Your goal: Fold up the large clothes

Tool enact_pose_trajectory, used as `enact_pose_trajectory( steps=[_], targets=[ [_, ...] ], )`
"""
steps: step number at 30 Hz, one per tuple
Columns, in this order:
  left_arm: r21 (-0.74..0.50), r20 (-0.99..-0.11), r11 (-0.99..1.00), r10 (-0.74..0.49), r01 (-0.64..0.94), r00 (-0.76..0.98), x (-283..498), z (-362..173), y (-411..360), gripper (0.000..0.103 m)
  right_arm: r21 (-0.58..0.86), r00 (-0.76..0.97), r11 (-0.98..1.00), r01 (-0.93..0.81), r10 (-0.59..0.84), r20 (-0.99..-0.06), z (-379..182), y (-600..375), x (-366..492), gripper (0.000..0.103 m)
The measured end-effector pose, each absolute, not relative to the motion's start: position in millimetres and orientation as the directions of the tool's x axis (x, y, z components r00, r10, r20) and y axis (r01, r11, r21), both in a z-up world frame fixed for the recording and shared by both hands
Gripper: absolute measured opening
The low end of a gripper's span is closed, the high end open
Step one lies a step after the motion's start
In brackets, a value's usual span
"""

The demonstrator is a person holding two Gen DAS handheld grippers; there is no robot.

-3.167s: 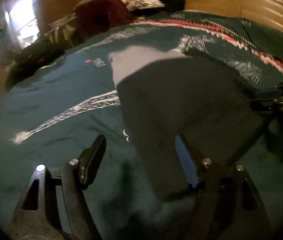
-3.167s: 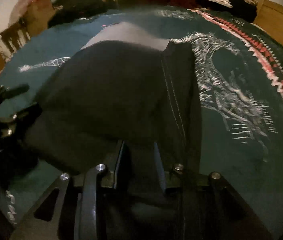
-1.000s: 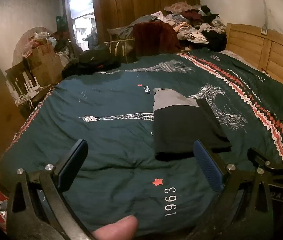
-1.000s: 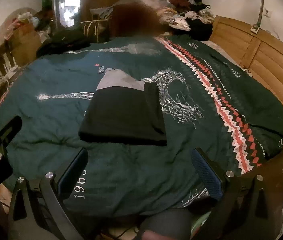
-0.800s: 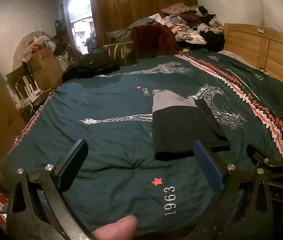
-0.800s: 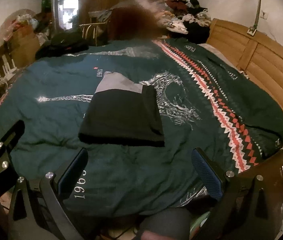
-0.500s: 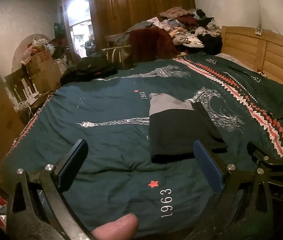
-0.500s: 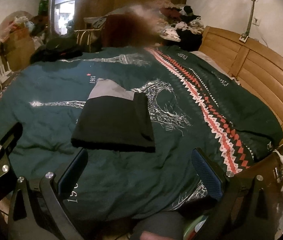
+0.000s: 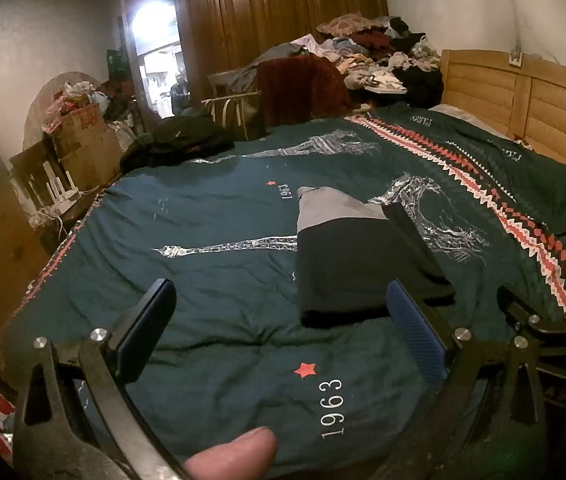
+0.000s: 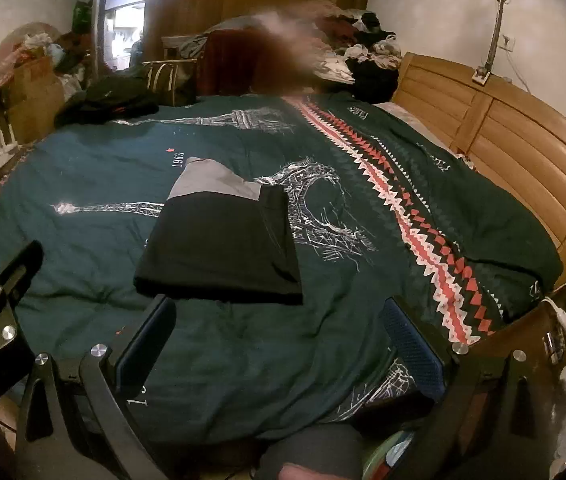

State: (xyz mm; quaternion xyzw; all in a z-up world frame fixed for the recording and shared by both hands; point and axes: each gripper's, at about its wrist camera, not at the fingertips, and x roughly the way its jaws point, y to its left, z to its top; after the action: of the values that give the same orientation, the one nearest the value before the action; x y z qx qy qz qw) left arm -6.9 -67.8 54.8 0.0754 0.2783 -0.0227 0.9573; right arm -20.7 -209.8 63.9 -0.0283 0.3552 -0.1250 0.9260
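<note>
A black garment with a grey band (image 9: 357, 256) lies folded into a flat rectangle on the dark teal bedspread (image 9: 211, 280); it also shows in the right wrist view (image 10: 223, 240). My left gripper (image 9: 279, 320) is open and empty, held back over the foot of the bed, short of the garment. My right gripper (image 10: 279, 332) is open and empty, also back from the garment's near edge. The right gripper's body (image 9: 539, 320) shows at the right edge of the left wrist view.
A wooden headboard (image 10: 503, 152) runs along the right. A heap of clothes (image 9: 379, 56) and a chair (image 9: 239, 112) stand at the far end. Boxes and clutter (image 9: 79, 128) sit at the left. A black bag (image 10: 111, 100) lies on the bed's far left corner.
Both grippers have let go of the garment, opened wide and pulled back and up from it. The folded garment stays flat on the bed.
</note>
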Motion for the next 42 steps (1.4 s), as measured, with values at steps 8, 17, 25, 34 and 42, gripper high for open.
enact_pose_trajectory(
  steps=[8,17,25,34,42],
  targets=[
    [0.112,-0.569,0.988,-0.025,0.108,0.822,-2.1,49.7,-70.1,0.103,-0.121,0.706,0.971,0.208,-0.235,-0.668,57.9,-216.1,-20.1,0.103],
    [0.132,-0.595,0.985,-0.01,0.11,0.804,0.8,44.3,-74.3,0.103,-0.076,0.681,0.978,0.195,-0.191,-0.707,43.9,-224.6,-15.8,0.103],
    [0.137,-0.598,0.985,-0.005,0.108,0.802,2.1,43.4,-73.7,0.103,-0.061,0.668,0.98,0.188,-0.173,-0.723,39.1,-223.7,-13.6,0.103],
    [0.133,-0.603,0.984,-0.012,0.116,0.797,2.6,41.3,-75.3,0.103,-0.061,0.663,0.979,0.195,-0.177,-0.728,38.4,-224.5,-13.7,0.103],
    [0.135,-0.624,0.984,-0.007,0.117,0.781,6.1,40.0,-74.9,0.103,-0.063,0.662,0.979,0.195,-0.179,-0.727,38.7,-224.2,-13.4,0.103]
  ],
)
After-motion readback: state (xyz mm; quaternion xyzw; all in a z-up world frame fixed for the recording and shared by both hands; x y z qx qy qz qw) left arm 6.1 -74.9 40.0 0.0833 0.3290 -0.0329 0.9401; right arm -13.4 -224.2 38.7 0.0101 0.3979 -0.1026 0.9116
